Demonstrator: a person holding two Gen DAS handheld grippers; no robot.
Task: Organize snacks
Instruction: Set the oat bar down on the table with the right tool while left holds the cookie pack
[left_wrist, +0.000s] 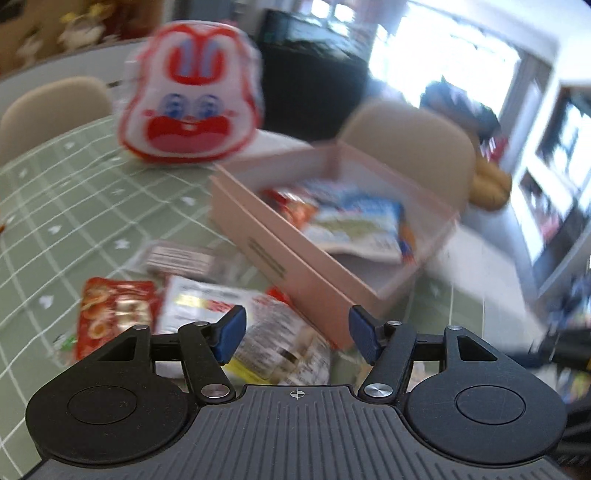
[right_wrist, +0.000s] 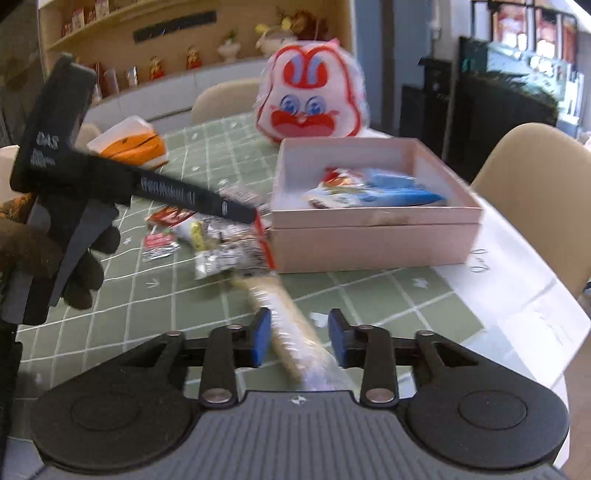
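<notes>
A pink open box (left_wrist: 280, 266) (right_wrist: 373, 236) sits on the green checked tablecloth and holds a few snack packets (left_wrist: 354, 229) (right_wrist: 373, 192). Several loose snack packets (left_wrist: 207, 310) (right_wrist: 221, 240) lie beside it. My left gripper (left_wrist: 295, 338) is open above the loose packets, empty. My right gripper (right_wrist: 299, 341) is open, with a long clear-wrapped biscuit packet (right_wrist: 291, 332) lying between its fingers; no pad touches it. The left gripper's body (right_wrist: 74, 184) shows at the left in the right wrist view.
A big red-and-white rabbit-face bag (left_wrist: 192, 96) (right_wrist: 310, 99) stands behind the box. An orange and white packet (right_wrist: 133, 144) lies at the far left. Beige chairs (left_wrist: 410, 147) (right_wrist: 535, 192) ring the table. A white sheet (right_wrist: 517, 277) covers the table's right edge.
</notes>
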